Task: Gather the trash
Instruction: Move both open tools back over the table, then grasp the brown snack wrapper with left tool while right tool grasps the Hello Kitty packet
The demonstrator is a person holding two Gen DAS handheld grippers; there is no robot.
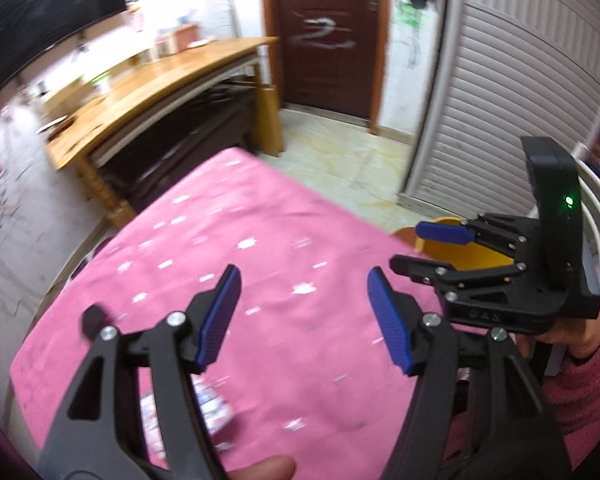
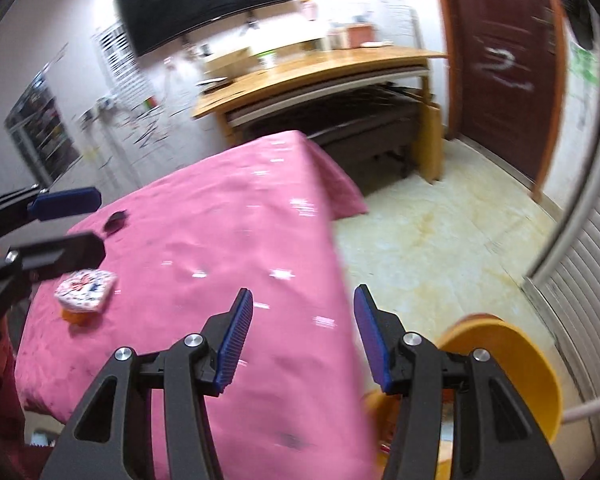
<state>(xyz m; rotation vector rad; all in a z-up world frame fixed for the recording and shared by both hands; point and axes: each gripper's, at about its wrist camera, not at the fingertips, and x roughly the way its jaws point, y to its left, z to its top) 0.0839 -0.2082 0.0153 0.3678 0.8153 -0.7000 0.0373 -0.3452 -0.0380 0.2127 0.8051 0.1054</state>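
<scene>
A small cup with a white patterned lid and orange base [image 2: 85, 295] lies on the pink tablecloth [image 2: 220, 240] near its left side; part of it also shows under my left gripper in the left wrist view [image 1: 212, 404]. A small dark scrap [image 2: 115, 222] lies further back on the cloth. A yellow bin [image 2: 512, 364] stands on the floor beside the table's right edge; it also shows in the left wrist view [image 1: 460, 250]. My left gripper [image 1: 304, 316] is open and empty above the cloth. My right gripper [image 2: 303, 336] is open and empty over the table's right edge, next to the bin.
A wooden desk [image 2: 320, 76] stands behind the table, with a dark screen [image 2: 204, 0] on the wall above it. A brown door [image 2: 504, 64] and a slatted white cabinet [image 1: 512, 92] are to the right. Tiled floor [image 2: 440, 240] lies right of the table.
</scene>
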